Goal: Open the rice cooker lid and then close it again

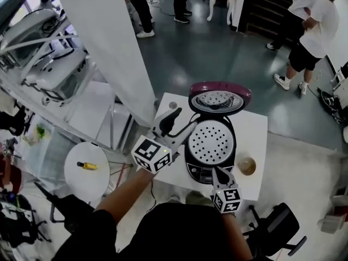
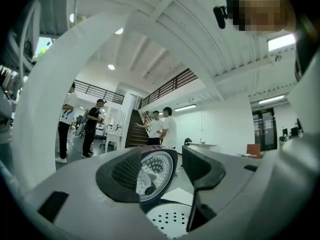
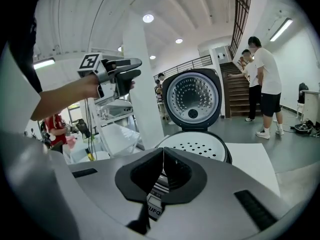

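Right gripper (image 1: 217, 172): jaws pressed together, empty, at 6 o'clock of the rice cooker (image 1: 197, 170).
Left gripper (image 1: 181, 123): jaws apart, holding nothing, at the rice cooker's 9 o'clock.
Rice cooker: on the white table (image 1: 256, 128), perforated inner plate (image 1: 211, 142) exposed.
Lid (image 1: 219, 98): open, upright at 12 o'clock.

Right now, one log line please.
maroon rice cooker lid: open, upright | left gripper: open, empty | right gripper: shut, empty
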A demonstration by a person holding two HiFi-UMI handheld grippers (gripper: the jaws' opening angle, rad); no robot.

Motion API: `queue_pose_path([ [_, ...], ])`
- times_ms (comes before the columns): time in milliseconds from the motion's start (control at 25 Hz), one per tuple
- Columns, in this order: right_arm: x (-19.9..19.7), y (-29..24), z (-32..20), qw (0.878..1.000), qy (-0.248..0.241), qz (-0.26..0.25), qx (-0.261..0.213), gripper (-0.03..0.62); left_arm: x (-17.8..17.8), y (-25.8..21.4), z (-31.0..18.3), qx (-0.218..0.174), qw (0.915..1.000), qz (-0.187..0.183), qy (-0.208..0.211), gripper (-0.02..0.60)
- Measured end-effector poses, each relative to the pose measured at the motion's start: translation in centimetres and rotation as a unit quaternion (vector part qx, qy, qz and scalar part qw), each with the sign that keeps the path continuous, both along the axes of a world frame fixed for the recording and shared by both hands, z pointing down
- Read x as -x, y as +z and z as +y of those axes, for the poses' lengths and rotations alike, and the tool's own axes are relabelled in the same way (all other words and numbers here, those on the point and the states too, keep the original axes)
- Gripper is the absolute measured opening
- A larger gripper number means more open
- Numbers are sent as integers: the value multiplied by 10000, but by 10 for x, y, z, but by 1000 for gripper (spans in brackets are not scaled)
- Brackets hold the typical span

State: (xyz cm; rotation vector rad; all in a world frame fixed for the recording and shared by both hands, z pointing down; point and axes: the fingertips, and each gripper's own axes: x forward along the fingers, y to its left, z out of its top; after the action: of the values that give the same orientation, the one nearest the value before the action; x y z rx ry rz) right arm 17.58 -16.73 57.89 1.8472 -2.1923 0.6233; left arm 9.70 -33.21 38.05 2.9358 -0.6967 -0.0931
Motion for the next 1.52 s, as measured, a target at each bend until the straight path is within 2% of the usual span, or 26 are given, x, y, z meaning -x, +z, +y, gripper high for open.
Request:
queue_pose_path([
  [160,-5,-1,-9,9999,-94,-105,-52,0,-24,-19,-19,-339,9992,-163,163,236],
  [400,-18,-6,-22,9995,-217,-203,-138,0,-55,-42,-52,-534,9977,-266,311,236],
  [520,-24,-9,-29,9992,-282,-222,-173,0,-69,-44,-70,-328,9975,-309,537,236],
  [680,-36,-11,-37,9990,-307,-249,-211,0,-88,-29,-88,120,9937,-580,954,236],
  [800,-45,-9,-41,9990,-287,-264,-211,0,-96,-15,-99,264,9904,-797,1097,236],
  [960,-54,-6,-43,9991,-257,-276,-174,0,-104,-7,-112,85,9863,-1177,1154,236],
  [1120,-61,-3,-43,9993,-223,-287,-124,0,-110,-1,-124,104,9837,-1343,1195,235],
  [1280,-67,1,-43,9993,-187,-311,-80,0,-116,5,-124,32,9752,-1627,1498,233],
  [1520,-73,6,-42,9993,-128,-346,-37,0,-123,12,-127,-186,9645,-2001,1714,214],
])
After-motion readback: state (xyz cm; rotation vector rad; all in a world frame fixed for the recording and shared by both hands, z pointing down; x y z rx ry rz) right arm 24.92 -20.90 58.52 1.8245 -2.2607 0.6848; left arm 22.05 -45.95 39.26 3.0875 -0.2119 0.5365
